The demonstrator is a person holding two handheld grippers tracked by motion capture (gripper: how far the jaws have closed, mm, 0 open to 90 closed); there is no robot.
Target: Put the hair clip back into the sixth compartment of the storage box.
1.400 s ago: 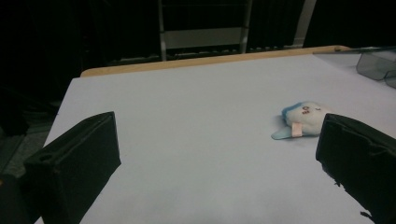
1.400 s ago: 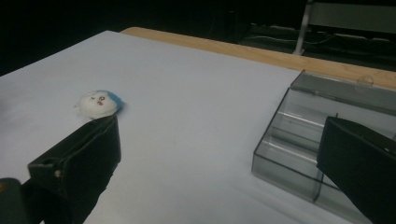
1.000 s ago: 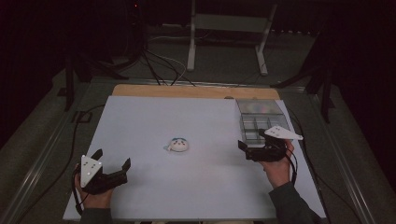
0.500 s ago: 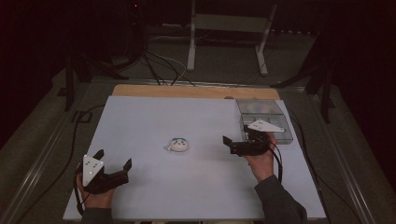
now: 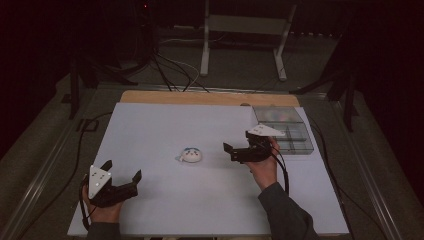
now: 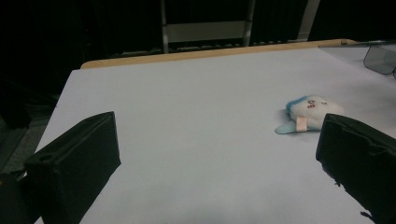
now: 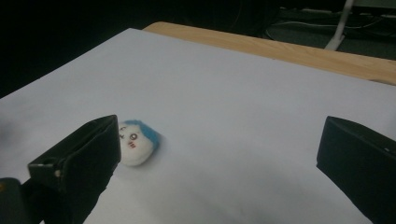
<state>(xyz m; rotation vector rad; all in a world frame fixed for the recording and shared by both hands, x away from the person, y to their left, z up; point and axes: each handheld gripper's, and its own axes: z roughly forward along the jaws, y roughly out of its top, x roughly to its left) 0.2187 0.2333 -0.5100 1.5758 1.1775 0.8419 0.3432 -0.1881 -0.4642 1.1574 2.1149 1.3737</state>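
A small white plush toy point(image 5: 191, 155) with a blue top lies on the white table sheet point(image 5: 165, 125), near its middle. My right gripper point(image 5: 238, 141) hovers just right of the toy, open and empty, its jaws pointing left. In the right gripper view the toy point(image 7: 135, 142) sits beside the left jaw, ahead of the open right gripper point(image 7: 219, 140). My left gripper point(image 5: 122, 169) rests near the front left corner, open and empty, well away from the toy. In the left gripper view the toy point(image 6: 308, 112) lies off to the right, beyond the right jaw of the left gripper point(image 6: 218, 135).
A clear compartment box point(image 5: 283, 129) stands at the sheet's right edge, behind my right hand. A wooden board edge point(image 5: 210, 98) runs along the far side. Cables and a metal stand point(image 5: 240, 30) lie on the floor beyond.
My right gripper has moved left, from in front of the clear box towards the plush toy. The left gripper and the toy have stayed put.
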